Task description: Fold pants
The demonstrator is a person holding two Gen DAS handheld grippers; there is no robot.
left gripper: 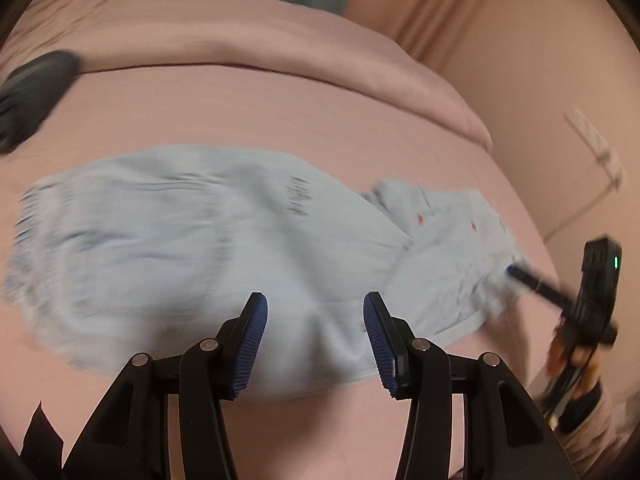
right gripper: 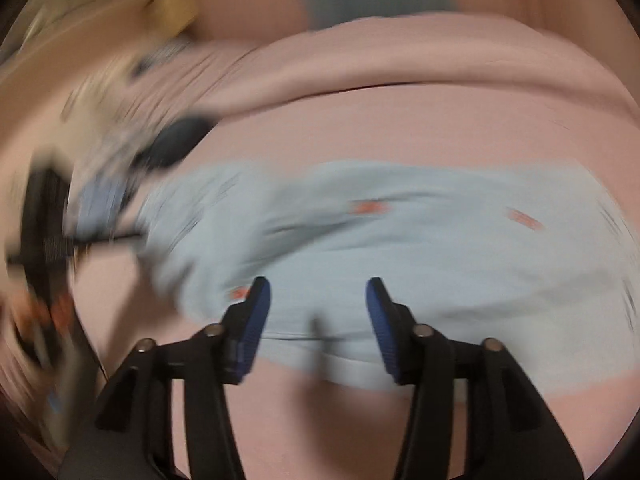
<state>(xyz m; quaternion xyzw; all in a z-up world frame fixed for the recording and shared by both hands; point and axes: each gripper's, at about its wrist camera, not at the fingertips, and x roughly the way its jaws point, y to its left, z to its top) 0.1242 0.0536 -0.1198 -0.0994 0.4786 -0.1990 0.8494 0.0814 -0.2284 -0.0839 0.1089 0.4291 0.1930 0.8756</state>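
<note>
1. The left gripper (left gripper: 315,312) hangs low over the near edge of the pants (left gripper: 224,248), its blue-padded fingers (left gripper: 251,344) spread wide with nothing between them, pale cloth showing in the gap.
2. The right gripper (right gripper: 318,300) is posed the same way over the pants (right gripper: 400,256): jaws parted, nothing held, pointing across the cloth toward the far side of the bed.
3. Seen from the left wrist, the right gripper (left gripper: 520,272) reaches in from the right, tip touching or just at the waist end of the garment; from this angle I cannot tell how its jaws stand.
4. The light blue pants lie stretched sideways across the pink bedsheet (left gripper: 280,120), rumpled, with small red marks near the waist.
5. There is dark printing on the fabric (left gripper: 298,196), too smeared to read.
6. A folded pink duvet (left gripper: 240,40) lies behind, and a dark object (left gripper: 32,92) sits at the far left.
</note>
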